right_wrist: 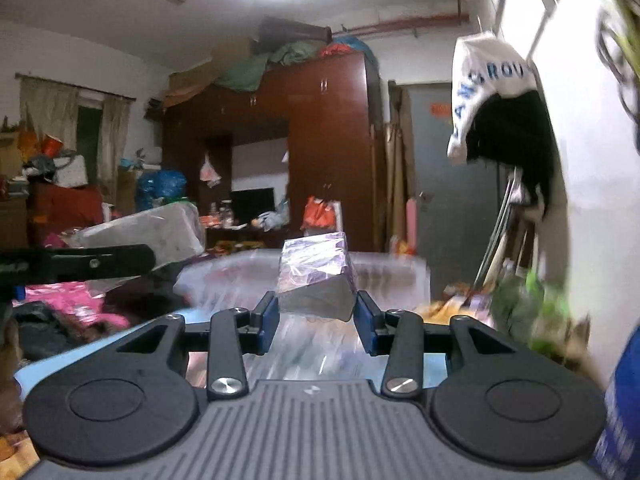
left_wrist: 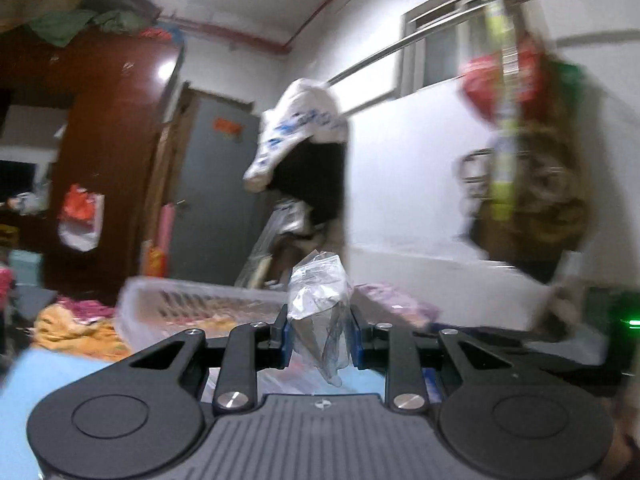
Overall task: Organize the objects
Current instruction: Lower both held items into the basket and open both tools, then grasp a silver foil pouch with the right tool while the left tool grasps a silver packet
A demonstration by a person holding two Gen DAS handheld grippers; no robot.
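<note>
A clear plastic bin (right_wrist: 384,276) stood behind both grippers, and a wrapped packet was lifted in front of it. The right gripper (right_wrist: 316,316) was closed on the purple-patterned end of the packet (right_wrist: 314,276), which sat between its blue pads. The left gripper (left_wrist: 319,336) pinched, with narrow jaws, the crumpled clear wrap (left_wrist: 318,292) rising above its fingertips.
</note>
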